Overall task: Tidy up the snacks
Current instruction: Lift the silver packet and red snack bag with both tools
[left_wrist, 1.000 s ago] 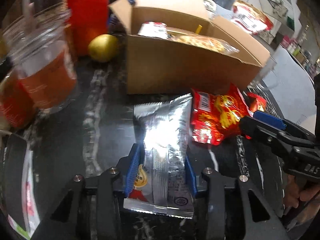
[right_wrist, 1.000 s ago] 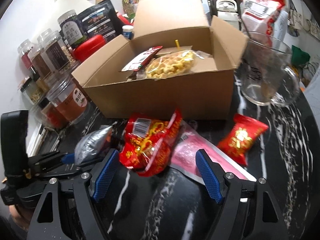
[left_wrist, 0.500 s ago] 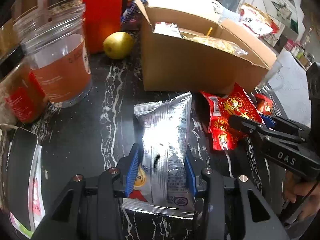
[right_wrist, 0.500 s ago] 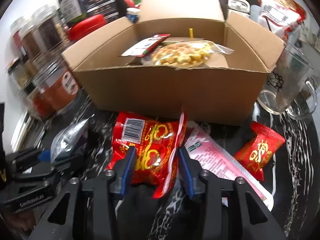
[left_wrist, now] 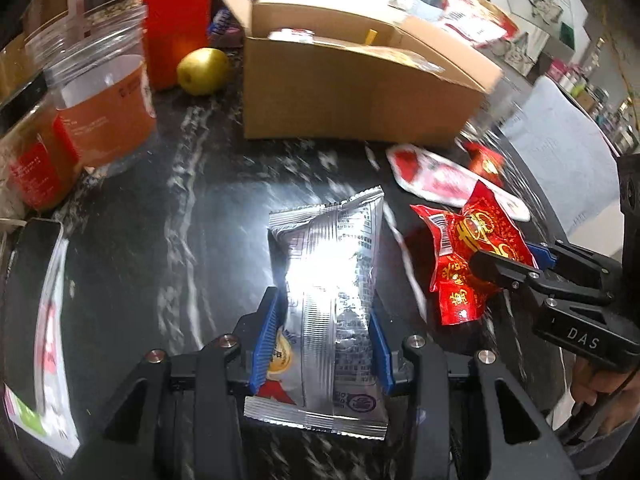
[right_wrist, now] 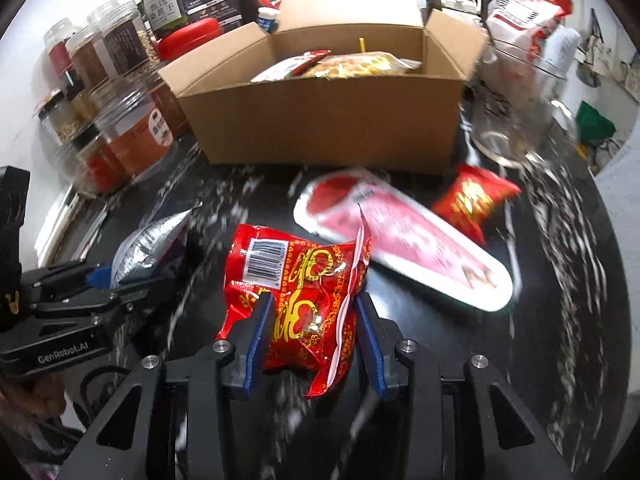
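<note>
My left gripper (left_wrist: 322, 312) is shut on a silver foil snack packet (left_wrist: 326, 280) held above the dark marble counter. My right gripper (right_wrist: 314, 314) is shut on a red and gold snack bag (right_wrist: 298, 284), lifted off the counter; that red bag (left_wrist: 468, 256) also shows at the right of the left wrist view. An open cardboard box (right_wrist: 320, 120) stands behind, with a waffle packet (right_wrist: 356, 65) and a red-edged sachet inside. A flat pink packet (right_wrist: 404, 240) and a small red packet (right_wrist: 474, 196) lie in front of the box.
Clear jars (right_wrist: 132, 128) with red labels line the left side, with a red container (left_wrist: 176, 20) and a yellow-green fruit (left_wrist: 202, 70) behind them. A glass mug (right_wrist: 516, 112) stands right of the box. A dark device with papers (left_wrist: 36, 304) lies at the near left.
The right gripper closed on the red and gold bag and pulled it back from the box, uncovering the pink packet. Both grippers drew back with their packets.
</note>
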`<action>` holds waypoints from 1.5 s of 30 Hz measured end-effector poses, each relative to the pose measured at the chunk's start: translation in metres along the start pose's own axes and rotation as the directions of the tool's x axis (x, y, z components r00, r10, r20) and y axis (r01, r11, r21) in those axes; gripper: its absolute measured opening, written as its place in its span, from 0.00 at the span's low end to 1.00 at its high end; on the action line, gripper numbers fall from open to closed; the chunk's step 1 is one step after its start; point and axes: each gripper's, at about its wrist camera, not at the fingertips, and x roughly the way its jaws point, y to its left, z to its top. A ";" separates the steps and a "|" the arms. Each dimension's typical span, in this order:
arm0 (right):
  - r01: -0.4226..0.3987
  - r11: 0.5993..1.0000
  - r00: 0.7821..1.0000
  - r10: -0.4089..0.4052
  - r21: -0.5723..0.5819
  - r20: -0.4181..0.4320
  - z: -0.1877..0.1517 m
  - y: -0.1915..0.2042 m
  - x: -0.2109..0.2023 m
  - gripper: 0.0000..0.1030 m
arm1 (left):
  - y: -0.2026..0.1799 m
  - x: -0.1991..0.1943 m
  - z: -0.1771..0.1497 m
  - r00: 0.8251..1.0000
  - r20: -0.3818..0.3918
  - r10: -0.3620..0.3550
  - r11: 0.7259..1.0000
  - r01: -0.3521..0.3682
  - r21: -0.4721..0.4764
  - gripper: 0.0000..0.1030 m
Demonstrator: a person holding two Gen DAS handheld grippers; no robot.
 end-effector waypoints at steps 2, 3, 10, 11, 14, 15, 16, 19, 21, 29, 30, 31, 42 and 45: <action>-0.001 1.000 1.000 0.001 0.006 -0.007 -0.010 -0.002 -0.007 0.39 | -0.008 -0.002 -0.004 1.000 -0.015 -0.015 1.000 0.016 0.017 0.40; -0.004 1.000 1.000 0.004 0.011 -0.012 -0.014 -0.002 -0.010 0.39 | -0.012 -0.003 -0.007 1.000 -0.019 -0.025 0.999 0.025 0.021 0.40; 0.005 0.999 0.999 -0.003 0.049 -0.042 -0.041 -0.001 -0.028 0.40 | -0.032 -0.011 -0.026 0.998 -0.030 -0.048 0.997 0.050 0.067 0.40; 0.001 0.999 0.999 0.001 0.047 -0.037 -0.043 -0.001 -0.029 0.40 | -0.032 -0.010 -0.027 0.999 -0.025 -0.046 0.996 0.047 0.069 0.40; -0.003 0.998 0.999 0.005 0.055 -0.034 -0.045 0.002 -0.024 0.54 | -0.033 -0.010 -0.028 0.999 -0.008 -0.037 0.998 0.037 0.053 0.40; 0.005 0.998 1.000 -0.003 0.058 -0.028 -0.047 0.003 -0.023 0.61 | -0.033 -0.009 -0.028 0.999 -0.004 -0.031 0.998 0.032 0.049 0.40; 0.013 0.998 0.999 -0.011 0.053 -0.032 -0.047 0.006 -0.020 0.65 | -0.033 -0.009 -0.028 1.000 -0.002 -0.026 0.999 0.026 0.048 0.40; 0.041 0.999 0.999 -0.040 0.021 -0.016 -0.050 0.012 -0.018 0.68 | -0.036 -0.008 -0.027 1.000 0.006 0.001 0.998 -0.001 0.057 0.40; 0.051 0.999 0.999 -0.051 -0.002 -0.011 -0.051 0.015 -0.017 0.75 | -0.038 -0.008 -0.027 1.000 0.015 0.018 0.998 -0.019 0.066 0.40; 0.093 0.995 0.996 -0.093 -0.029 -0.006 -0.053 0.019 -0.013 0.87 | -0.039 -0.005 -0.028 0.998 0.056 0.028 0.997 -0.032 0.072 0.46; 0.094 0.995 0.996 -0.094 -0.029 -0.002 -0.053 0.018 -0.014 0.87 | -0.039 -0.004 -0.027 0.998 0.055 0.033 0.997 -0.037 0.074 0.50; 0.096 0.995 0.995 -0.096 -0.031 0.000 -0.054 0.018 -0.014 0.87 | -0.040 -0.004 -0.026 0.998 0.053 0.036 0.996 -0.040 0.075 0.52; 0.049 0.998 0.998 -0.047 -0.042 0.047 -0.052 0.019 -0.019 0.44 | -0.030 -0.007 -0.029 0.994 0.077 -0.083 0.997 0.081 0.016 0.37; 0.012 1.000 0.999 -0.012 -0.011 0.035 -0.053 0.013 -0.022 0.44 | -0.029 -0.008 -0.031 0.993 0.086 -0.086 0.996 0.085 0.011 0.36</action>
